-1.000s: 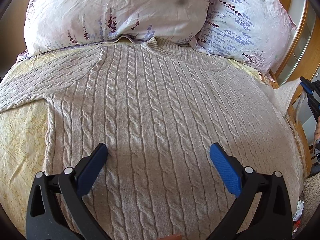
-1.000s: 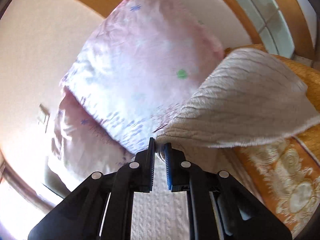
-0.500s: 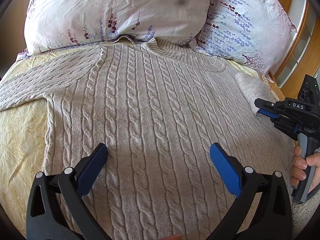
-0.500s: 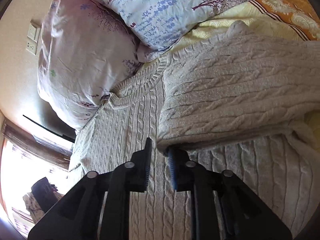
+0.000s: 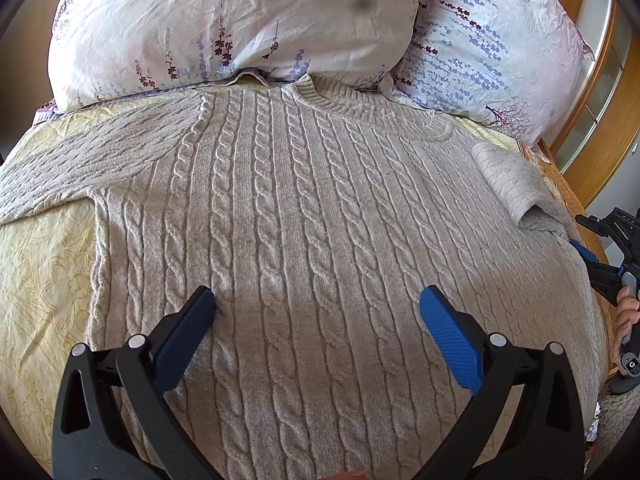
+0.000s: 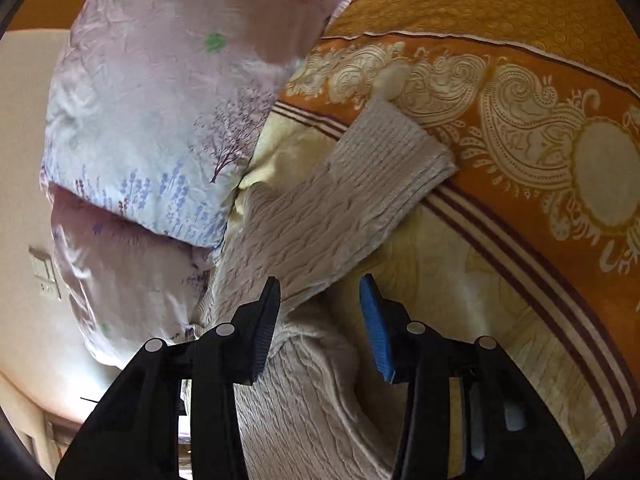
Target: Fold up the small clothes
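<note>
Beige cable-knit sweater (image 5: pixel 304 240); pale floral pillows (image 5: pixel 240 20); yellow sheet (image 5: pixel 44 280); orange paisley bedspread (image 6: pixel 540 128)

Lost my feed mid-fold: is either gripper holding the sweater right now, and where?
Nothing is held. The left gripper is open above the beige cable-knit sweater; the right gripper is open near its sleeve.

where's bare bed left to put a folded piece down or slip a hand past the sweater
Bare yellow bedspread lies beside the sweater, below its spread sleeve. A second strip sits between the other sleeve and the orange border. The head end is crowded: the pillows touch the collar. Both claws are open.
</note>
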Demonstrator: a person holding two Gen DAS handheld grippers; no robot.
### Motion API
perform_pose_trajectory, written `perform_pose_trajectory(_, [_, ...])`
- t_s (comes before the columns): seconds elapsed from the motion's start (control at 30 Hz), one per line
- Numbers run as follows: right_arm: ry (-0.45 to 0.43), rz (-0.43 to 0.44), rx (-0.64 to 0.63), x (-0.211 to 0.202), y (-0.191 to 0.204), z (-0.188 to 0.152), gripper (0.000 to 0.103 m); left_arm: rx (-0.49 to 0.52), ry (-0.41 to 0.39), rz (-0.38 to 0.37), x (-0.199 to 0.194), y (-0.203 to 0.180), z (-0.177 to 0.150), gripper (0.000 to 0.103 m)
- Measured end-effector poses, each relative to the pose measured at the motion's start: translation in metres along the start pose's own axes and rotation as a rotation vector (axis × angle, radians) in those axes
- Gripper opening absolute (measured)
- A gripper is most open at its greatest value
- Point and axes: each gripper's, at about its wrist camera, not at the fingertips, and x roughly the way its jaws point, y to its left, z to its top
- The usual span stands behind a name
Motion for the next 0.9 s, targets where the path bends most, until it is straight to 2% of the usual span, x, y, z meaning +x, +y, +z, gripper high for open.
perform_pose_trajectory(0.07, [-0.024,-0.010,0.030,0.004,-0.005,0.005,0.041,0.000,0.000,0.000,0.000,0.000,0.000,0.101])
perform_pose_trajectory(0.13, [-0.063,-0.024,0.055,0.006,-0.008,0.011,0.032,0.000,0.000,0.000,0.000,0.000,0.000,0.101])
perform_pose_trajectory(0.2, [-0.107,-0.052,0.073,0.007,-0.012,0.017,0.014,-0.001,-0.001,-0.002,-0.001,0.000,0.000,0.101])
perform_pose_trajectory(0.27, [-0.128,-0.055,0.065,0.009,-0.010,0.022,0.010,-0.004,-0.002,-0.004,-0.001,0.000,0.001,0.101])
perform_pose_trajectory(0.33, [-0.144,-0.007,0.026,0.008,0.006,0.021,0.010,-0.005,-0.002,-0.007,-0.001,-0.001,0.001,0.101])
perform_pose_trajectory(0.43, [-0.145,0.118,-0.081,0.003,0.049,0.011,0.010,-0.010,-0.004,-0.011,-0.002,0.000,0.001,0.101])
perform_pose_trajectory(0.6, [-0.012,0.332,-0.234,0.029,0.126,-0.024,0.009,-0.026,-0.012,-0.030,-0.003,0.000,-0.001,0.101])
perform_pose_trajectory(0.7, [0.093,0.413,-0.293,0.063,0.158,-0.054,0.009,-0.050,-0.024,-0.063,-0.005,0.005,-0.003,0.101])
perform_pose_trajectory(0.77, [0.164,0.435,-0.323,0.090,0.174,-0.075,0.009,-0.083,-0.041,-0.112,-0.007,0.011,-0.005,0.101])
perform_pose_trajectory(0.9, [0.323,0.431,-0.327,0.144,0.193,-0.119,0.009,-0.251,-0.111,-0.290,-0.023,0.045,-0.014,0.101])
